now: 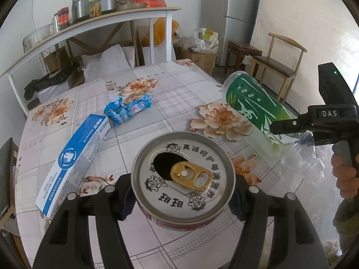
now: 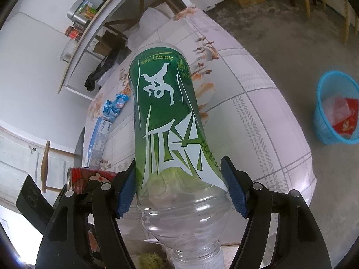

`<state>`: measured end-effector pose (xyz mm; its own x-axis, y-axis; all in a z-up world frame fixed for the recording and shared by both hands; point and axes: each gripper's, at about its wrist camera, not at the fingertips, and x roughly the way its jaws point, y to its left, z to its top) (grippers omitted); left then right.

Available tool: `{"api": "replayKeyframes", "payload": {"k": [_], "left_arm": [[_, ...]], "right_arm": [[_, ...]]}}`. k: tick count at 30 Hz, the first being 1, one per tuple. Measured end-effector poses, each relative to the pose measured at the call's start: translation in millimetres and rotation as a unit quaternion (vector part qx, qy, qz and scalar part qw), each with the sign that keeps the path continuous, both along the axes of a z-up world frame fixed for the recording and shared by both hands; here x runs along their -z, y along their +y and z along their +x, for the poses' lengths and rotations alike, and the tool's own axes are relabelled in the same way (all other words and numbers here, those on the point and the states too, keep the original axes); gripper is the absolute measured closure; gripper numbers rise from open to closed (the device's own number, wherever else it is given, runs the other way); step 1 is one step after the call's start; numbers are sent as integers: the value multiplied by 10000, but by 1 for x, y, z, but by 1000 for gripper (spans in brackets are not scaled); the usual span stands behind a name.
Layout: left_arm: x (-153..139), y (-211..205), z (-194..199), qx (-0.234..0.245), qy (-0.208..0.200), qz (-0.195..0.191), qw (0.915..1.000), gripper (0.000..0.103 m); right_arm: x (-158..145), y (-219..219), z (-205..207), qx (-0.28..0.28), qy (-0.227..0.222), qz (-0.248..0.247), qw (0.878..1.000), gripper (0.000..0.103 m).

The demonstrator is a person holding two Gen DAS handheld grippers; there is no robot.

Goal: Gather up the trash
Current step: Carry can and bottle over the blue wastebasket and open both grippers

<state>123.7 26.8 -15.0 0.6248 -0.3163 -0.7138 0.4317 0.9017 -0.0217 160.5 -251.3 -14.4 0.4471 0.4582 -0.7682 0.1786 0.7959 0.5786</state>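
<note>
I start with the tabletop (image 1: 179, 85), under its flowered cloth, because it carries what is left to collect. On the floor off its far side in the right wrist view stands the blue basket (image 2: 327, 121), with something red and a pale sheet already inside, which I take to be the bin I am aiming for.

My right tongs (image 2: 179, 190) are clenched on the green-labelled plastic bottle (image 2: 163, 112), pads pressed at the lower end of the label just above the clear shoulder, neck toward me. The bottle looks empty, so a light squeeze is enough, and it hangs clear of the cloth, ready to carry.

My left tongs (image 1: 182, 204) grip the opened drink can (image 1: 182, 179) by its sides, mouth up toward the camera, tab bent back. I judge it empty, though the dark opening hides the inside.

Two pieces lie loose on the tabletop: the long blue-and-white carton (image 1: 74, 163), flat on its side, and near its far end the crumpled blue wrapper (image 1: 128, 109).
</note>
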Motion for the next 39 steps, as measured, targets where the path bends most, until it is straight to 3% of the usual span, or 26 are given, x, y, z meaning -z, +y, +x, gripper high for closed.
{"api": "replayKeyframes", "payload": {"k": [16,20,24,28,32,36,39], "left_arm": [[-22,-35,-5,126,-81,97,9998,39],[-37,-62,-2,432,-62,-14,9990,39],[-56,-105,5,948,-87,-148,9953,39],[-69,-173,19,1713,212,-340,9844,39],[-64,-248,29,2345,612,-295,9697,39],[-37,-331,45,2853,1336,-258,9487,39],[-5,-382,59,2981,1815,-58,9371,39]], "right_arm": [[-3,-44,-25,232,-396,531,9975,36],[-13,-81,-45,604,-626,650,9941,36],[-25,-144,-86,1472,-875,449,9842,36],[-20,-203,-135,2393,-806,250,9673,36],[10,-246,-174,3041,-428,294,9512,36],[59,-275,-187,3407,67,790,9368,36],[89,-289,-179,3501,337,1094,9297,36]]}}
